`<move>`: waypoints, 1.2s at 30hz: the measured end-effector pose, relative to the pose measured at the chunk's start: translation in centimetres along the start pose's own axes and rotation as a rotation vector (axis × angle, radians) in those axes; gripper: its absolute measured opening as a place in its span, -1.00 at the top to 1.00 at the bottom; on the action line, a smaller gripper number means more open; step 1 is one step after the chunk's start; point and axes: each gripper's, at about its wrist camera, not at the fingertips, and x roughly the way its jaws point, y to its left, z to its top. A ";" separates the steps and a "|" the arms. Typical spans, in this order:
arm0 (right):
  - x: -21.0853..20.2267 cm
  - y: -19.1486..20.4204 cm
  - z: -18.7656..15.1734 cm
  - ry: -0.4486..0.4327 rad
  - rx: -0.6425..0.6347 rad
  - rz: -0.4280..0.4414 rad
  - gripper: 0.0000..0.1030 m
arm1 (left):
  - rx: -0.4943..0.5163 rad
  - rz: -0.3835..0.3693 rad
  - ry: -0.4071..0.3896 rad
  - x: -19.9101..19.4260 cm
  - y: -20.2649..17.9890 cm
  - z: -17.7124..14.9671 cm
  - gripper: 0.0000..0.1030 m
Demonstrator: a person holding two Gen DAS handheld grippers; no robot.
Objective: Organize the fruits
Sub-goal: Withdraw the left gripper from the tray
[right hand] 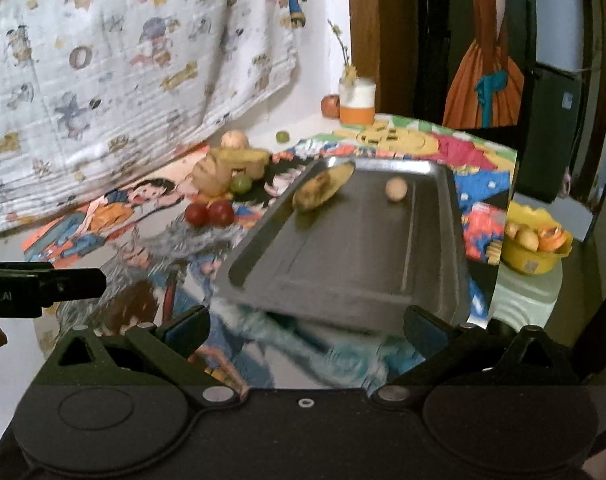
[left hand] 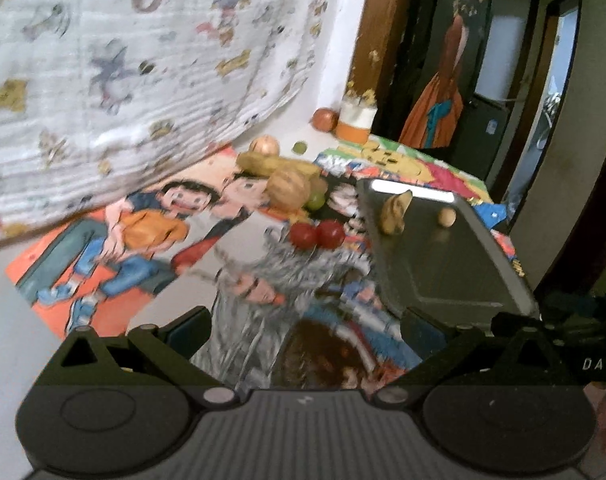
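Right wrist: tray (right hand: 343, 264) with 2 fruits (right hand: 321, 190).

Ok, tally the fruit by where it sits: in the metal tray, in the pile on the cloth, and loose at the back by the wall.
In the metal tray: 2
Pile on the cloth: about 6, overlapping and blurred
Loose by the wall: 3
Total: about 11

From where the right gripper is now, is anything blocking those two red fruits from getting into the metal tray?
Nothing visible does. The two red fruits lie on bare mat just left of the metal tray; only its low rim separates them. The right gripper is open and empty.
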 end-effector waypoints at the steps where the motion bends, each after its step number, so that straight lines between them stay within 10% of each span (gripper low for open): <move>1: 0.0 0.1 -0.3 0.007 0.005 0.002 -0.99 | -0.004 -0.001 0.007 -0.1 0.2 -0.3 -0.99; 20: 1.1 3.2 -0.8 0.093 -0.012 0.083 -0.99 | 0.010 0.040 0.058 -0.3 2.6 -2.1 -0.99; 36: 3.8 2.6 7.2 -0.059 -0.222 0.034 -0.99 | -0.075 0.059 0.058 3.0 7.3 2.5 -0.99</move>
